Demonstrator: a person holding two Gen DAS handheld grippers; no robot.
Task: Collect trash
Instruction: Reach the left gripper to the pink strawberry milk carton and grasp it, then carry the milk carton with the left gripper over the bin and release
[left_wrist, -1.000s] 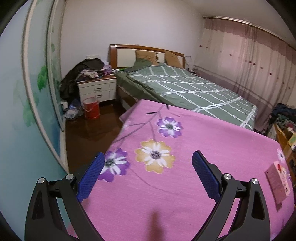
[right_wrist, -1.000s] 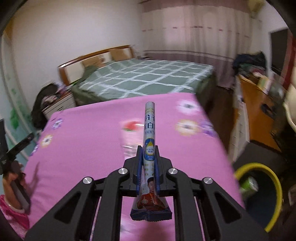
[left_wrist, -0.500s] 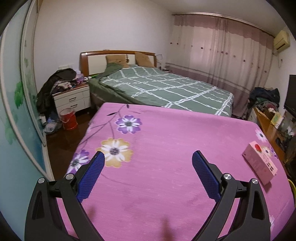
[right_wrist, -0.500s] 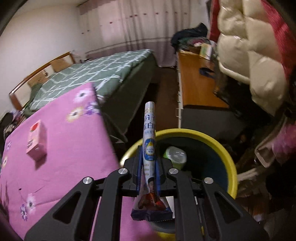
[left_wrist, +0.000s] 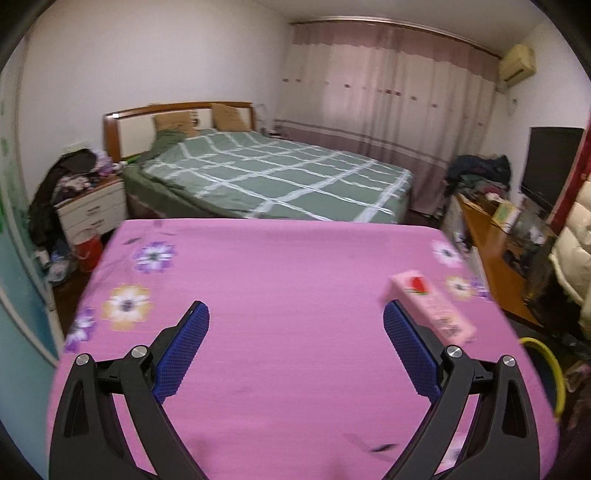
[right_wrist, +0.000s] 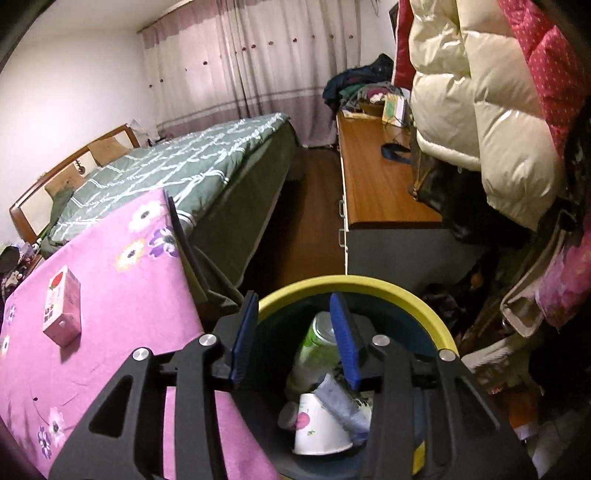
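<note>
The right gripper (right_wrist: 293, 334), jaws just parted and nothing between them, hangs over the yellow-rimmed bin (right_wrist: 369, 286), where a printed tube (right_wrist: 341, 404) lies on a paper cup (right_wrist: 317, 428) and a green can (right_wrist: 319, 343). The left gripper (left_wrist: 295, 343), wide open and empty, faces a pink carton (left_wrist: 430, 308) near the right edge of the pink sheet (left_wrist: 295, 277). The carton looks light, stiff and crushable, best pinched across its narrow sides; its print is unreadable.

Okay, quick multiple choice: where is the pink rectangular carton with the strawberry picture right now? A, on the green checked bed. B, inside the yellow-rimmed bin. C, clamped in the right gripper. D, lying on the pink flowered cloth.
D: the pink rectangular carton lies flat on the pink flowered cloth, outside the yellow-rimmed bin and touched by neither gripper.
</note>
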